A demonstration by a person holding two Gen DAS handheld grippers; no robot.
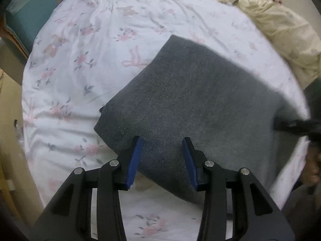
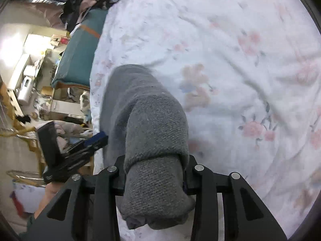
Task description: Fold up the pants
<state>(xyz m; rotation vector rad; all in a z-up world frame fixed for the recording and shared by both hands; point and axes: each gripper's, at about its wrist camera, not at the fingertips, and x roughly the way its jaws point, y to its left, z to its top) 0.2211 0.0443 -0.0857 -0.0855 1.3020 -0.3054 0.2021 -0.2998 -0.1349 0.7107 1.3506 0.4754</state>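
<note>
On the floral bedsheet (image 1: 100,40) lie grey pants (image 1: 190,100). Beyond them, a cream blanket (image 1: 270,16). Right gripper (image 2: 154,172) clamps bunched pants; left gripper (image 1: 162,156) part-open, gripping nothing.

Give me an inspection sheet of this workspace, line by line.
Surface: bed with a floral sheet, wrinkled.
Job's things: grey pants lying folded on the sheet, one end lifted.
Clutter: cream blanket bunched at the bed's far edge.
Grippers: left gripper open, jaws straddling the pants' near edge; right gripper shut on a bunched end of the pants.
Cables: nothing seen.
Surroundings: teal mattress edge; cluttered floor with boxes beside the bed.
</note>
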